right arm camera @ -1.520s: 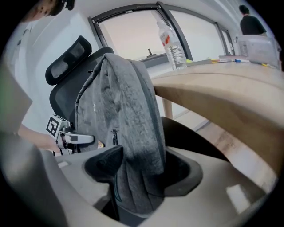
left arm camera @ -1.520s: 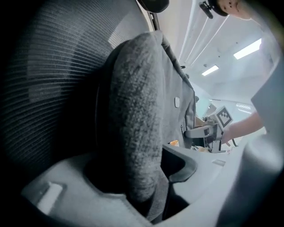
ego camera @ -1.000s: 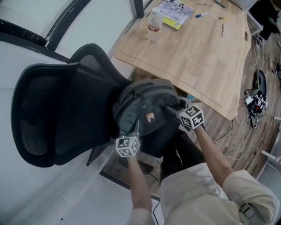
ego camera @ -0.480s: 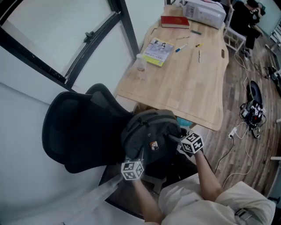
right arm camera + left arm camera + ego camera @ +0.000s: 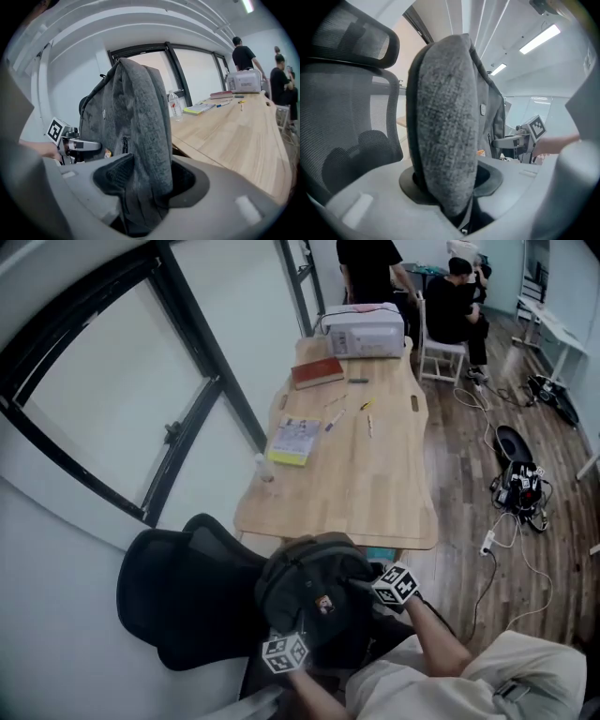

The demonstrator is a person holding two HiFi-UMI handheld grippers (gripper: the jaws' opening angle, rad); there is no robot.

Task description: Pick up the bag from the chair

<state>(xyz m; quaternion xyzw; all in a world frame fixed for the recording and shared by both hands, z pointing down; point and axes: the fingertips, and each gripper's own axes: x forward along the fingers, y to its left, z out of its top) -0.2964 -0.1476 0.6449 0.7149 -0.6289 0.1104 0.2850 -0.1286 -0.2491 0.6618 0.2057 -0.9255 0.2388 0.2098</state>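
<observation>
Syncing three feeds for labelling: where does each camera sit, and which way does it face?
Head view: on the person's head, facing steeply down at bag, chair, table; both forearms, left gripper, right gripper show.
Left gripper view: on that gripper, along jaws clamping the bag, toward the chair.
Right gripper view: likewise, toward the table.
Shared: each shows the other gripper.

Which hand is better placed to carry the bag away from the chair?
Probably the right: the right tongs clamp the bag on its open side by the table; the left tongs clamp it next to the chair.
</observation>
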